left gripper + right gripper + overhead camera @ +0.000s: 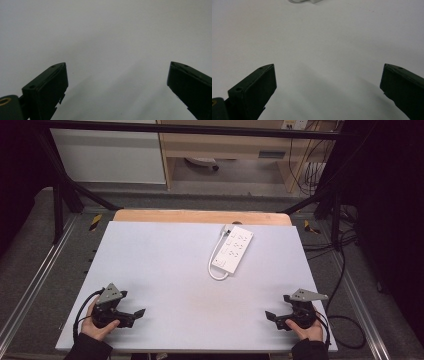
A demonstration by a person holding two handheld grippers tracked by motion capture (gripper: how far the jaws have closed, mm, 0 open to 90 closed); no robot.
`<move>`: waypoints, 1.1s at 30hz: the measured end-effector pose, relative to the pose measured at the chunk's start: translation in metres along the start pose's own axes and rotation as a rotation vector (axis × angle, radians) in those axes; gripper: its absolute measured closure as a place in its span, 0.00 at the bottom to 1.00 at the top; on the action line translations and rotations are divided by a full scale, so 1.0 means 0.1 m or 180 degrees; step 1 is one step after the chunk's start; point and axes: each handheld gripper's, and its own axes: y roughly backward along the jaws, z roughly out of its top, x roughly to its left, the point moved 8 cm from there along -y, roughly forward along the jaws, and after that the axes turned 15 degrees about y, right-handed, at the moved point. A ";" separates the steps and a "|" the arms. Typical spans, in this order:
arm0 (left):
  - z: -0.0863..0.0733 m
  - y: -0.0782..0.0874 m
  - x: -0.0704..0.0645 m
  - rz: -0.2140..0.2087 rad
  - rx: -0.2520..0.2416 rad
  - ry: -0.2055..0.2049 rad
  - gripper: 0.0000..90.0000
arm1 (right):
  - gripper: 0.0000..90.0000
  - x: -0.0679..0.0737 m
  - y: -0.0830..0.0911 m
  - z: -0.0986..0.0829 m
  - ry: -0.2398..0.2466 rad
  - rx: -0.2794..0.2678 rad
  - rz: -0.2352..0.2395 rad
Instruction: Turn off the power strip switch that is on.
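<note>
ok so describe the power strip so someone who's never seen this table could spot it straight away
On the pale table top, look to the far right part, well beyond both grippers. The white power strip lies flat there at a slant, its white cable looping along its left side. It is the one loose object on the surface.

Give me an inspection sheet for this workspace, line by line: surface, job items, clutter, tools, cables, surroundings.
Surface: white table top, a wooden edge at its far side.
Job's things: white power strip lying flat at the far right of centre, apart from both tools.
Clutter: nothing seen.
Grippers: left tool and right tool held at the near corners, jaws wide apart, nothing between them.
Cables: the strip's white cord looped along its left side; black cables trailing off the right edge.
Surroundings: black frame, grey floor, wooden furniture beyond.
</note>
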 end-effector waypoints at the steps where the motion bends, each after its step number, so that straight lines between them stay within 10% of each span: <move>1: 0.00 0.00 0.00 -0.0003 0.0003 0.0001 0.04 | 0.01 0.00 -0.01 0.00 0.0021 0.0001 -0.0008; 33: 0.01 -0.01 0.03 0.0032 -0.0001 0.0026 0.05 | 0.01 0.02 -0.06 0.07 0.0037 0.0022 -0.0022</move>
